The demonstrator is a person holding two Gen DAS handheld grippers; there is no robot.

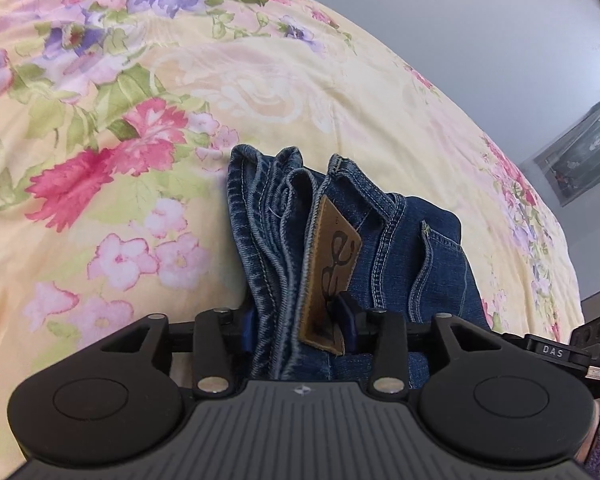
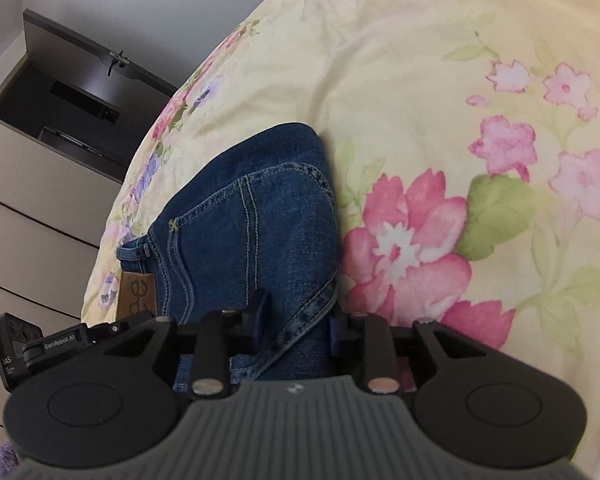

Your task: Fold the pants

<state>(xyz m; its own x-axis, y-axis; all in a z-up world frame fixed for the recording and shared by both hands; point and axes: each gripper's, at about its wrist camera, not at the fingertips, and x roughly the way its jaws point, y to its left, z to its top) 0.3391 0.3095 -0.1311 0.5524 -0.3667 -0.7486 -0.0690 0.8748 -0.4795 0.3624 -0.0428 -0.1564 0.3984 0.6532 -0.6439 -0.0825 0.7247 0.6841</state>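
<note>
Folded blue jeans (image 1: 384, 248) lie on a floral bedspread (image 1: 140, 128). In the left wrist view my left gripper (image 1: 298, 320) is shut on the stacked waistband layers, with the brown leather patch (image 1: 332, 272) between its blue pads. In the right wrist view the jeans (image 2: 252, 216) show the back pocket side. My right gripper (image 2: 298, 320) is shut on the thick folded edge of the jeans. The left gripper's body shows at the left edge of the right wrist view (image 2: 40, 348).
The bedspread (image 2: 460, 120) stretches beyond and beside the jeans. The bed's edge curves near a grey wall (image 1: 460, 20). A dark open cabinet (image 2: 72, 92) and light drawers (image 2: 20, 220) stand past the bed's edge.
</note>
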